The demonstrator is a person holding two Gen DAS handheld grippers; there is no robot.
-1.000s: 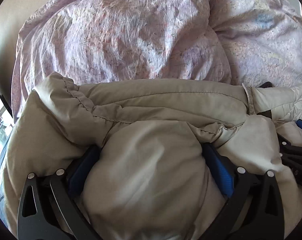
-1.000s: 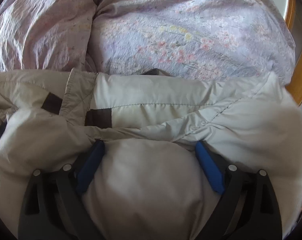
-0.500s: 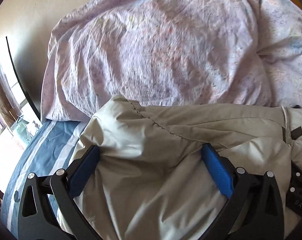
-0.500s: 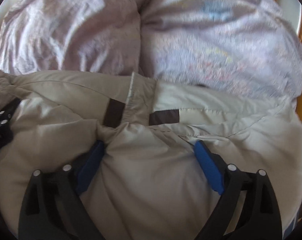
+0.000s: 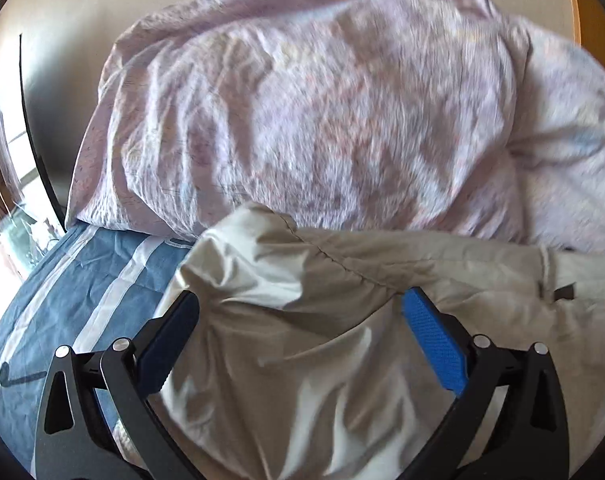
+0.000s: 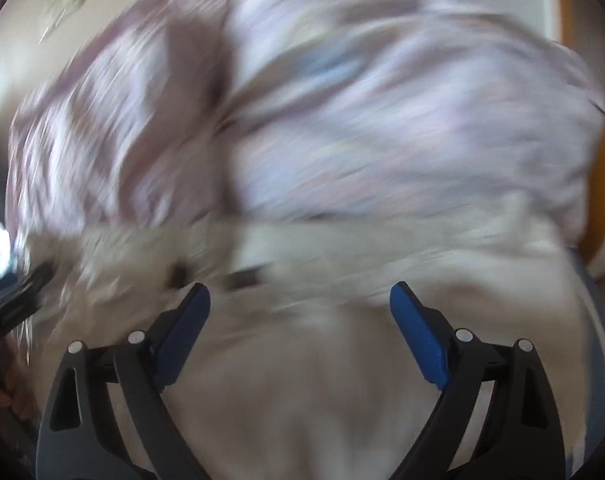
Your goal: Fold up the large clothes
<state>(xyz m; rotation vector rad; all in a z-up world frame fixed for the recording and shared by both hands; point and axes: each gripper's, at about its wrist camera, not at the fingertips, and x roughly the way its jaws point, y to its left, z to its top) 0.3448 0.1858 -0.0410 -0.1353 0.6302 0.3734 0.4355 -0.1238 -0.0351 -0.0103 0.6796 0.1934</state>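
The beige padded jacket [image 5: 342,360] lies bunched on a bed, on a blue sheet with white stripes [image 5: 82,292], directly in front of a rumpled pale lilac floral duvet [image 5: 322,120].

Left tongs [image 5: 300,320]: the jaws stand wide, and a thick bulge of the jacket fills the space between the blue pads [image 5: 434,340]. The fabric presses against both pads, so the left tongs are grasping the jacket. A stitched seam runs across the jacket just beyond the fingertips. A small dark tab sits on the jacket near the right edge of this view.

Right tongs [image 6: 300,308]: this view is heavily motion-blurred. The jaws stand wide, with a bulk of the jacket [image 6: 322,380] between the blue pads [image 6: 418,340] and against them; the right tongs are grasping the jacket. The left tongs appear as a dark shape at the left edge of this view.

A beige wall [image 5: 82,20] rises behind the duvet.
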